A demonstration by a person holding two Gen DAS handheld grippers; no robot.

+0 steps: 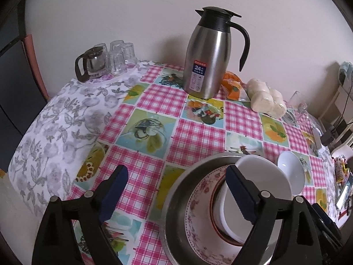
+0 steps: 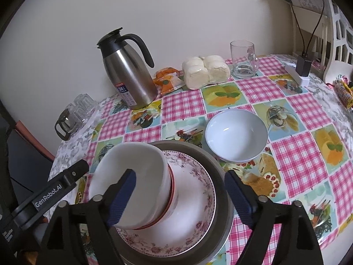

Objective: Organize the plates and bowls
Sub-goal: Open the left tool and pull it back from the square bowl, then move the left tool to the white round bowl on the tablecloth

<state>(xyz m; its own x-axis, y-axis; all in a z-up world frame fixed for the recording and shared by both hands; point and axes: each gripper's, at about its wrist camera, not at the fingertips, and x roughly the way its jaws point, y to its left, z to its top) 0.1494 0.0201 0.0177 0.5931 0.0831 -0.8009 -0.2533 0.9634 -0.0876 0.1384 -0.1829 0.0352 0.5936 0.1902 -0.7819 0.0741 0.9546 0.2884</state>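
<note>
A steel basin (image 2: 220, 172) (image 1: 181, 187) holds a floral plate (image 2: 194, 198) (image 1: 198, 220). White bowls (image 2: 136, 176) (image 1: 260, 176), the lower one red-rimmed, are stacked on the plate and look tilted. A separate white bowl (image 2: 237, 135) (image 1: 291, 170) stands on the tablecloth beside the basin. My left gripper (image 1: 176, 190) is open, its right finger (image 1: 240, 190) over the stacked bowls. My right gripper (image 2: 181, 196) is open over the plate, its left finger (image 2: 123, 196) in front of the stacked bowls. Neither holds anything.
A steel thermos jug (image 1: 207, 53) (image 2: 130, 70), wrapped buns (image 2: 205, 71), an orange packet (image 2: 167, 81) and a glass mug (image 2: 243, 59) stand along the wall. A glass teapot (image 1: 90, 64) and tumblers (image 1: 121, 57) sit at the far left. A charger (image 2: 302, 66) lies right.
</note>
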